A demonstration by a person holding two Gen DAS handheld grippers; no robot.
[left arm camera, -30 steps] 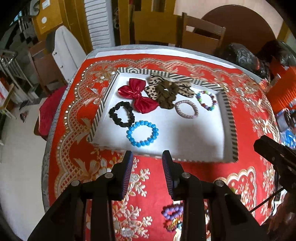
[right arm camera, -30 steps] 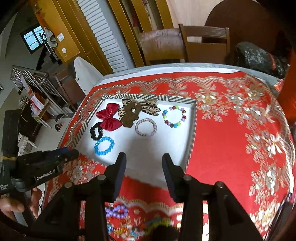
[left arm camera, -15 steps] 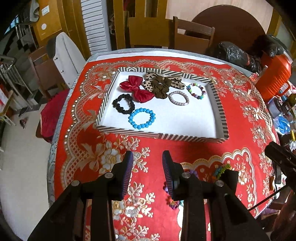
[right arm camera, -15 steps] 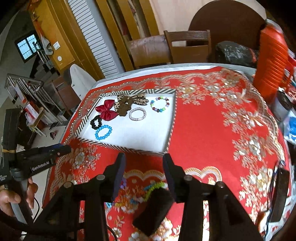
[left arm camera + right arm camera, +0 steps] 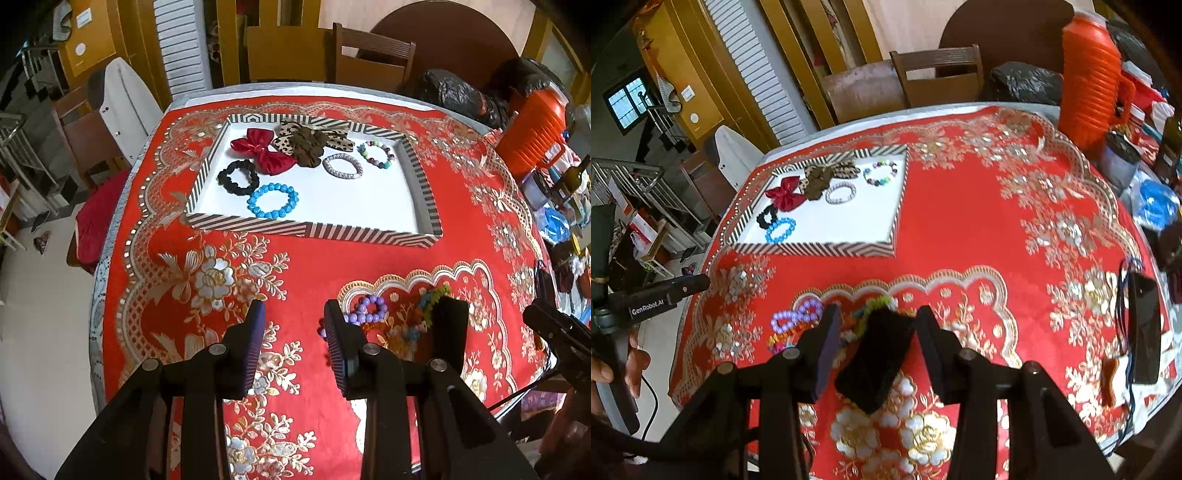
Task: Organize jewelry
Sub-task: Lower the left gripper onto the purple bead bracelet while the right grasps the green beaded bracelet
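So both my hands have pulled back off the striped tray [image 5: 310, 229] over the last second. It used to fill the middle of both views, now it sits up in the upper half of the left view and the upper left of the right one, with a wide stretch of red cloth between it and me. Nothing in the tray moved: red bow [image 5: 263, 152], leopard scrunchie [image 5: 308, 144], black scrunchie [image 5: 237, 177], blue bead bracelet [image 5: 273, 201], silver bangle [image 5: 342, 166] and the multicolour bead bracelet [image 5: 376, 154] all lie where they were.

What's new is the leftover pile on the desk [image 5: 960, 229]: a purple bead bracelet [image 5: 796, 316], a green beaded one [image 5: 435, 295] and a black block-shaped thing [image 5: 875, 360] I can't identify. In the right view that pile now sits low centre, right by my right gripper [image 5: 877, 325].

Jaws: right ones apart, the black thing showing between them but not squeezed as far as I can tell. Left gripper [image 5: 293, 321] jaws apart too, empty, over bare cloth just left of the purple beads.

My read is I'm lining up for the next pickup from the pile.
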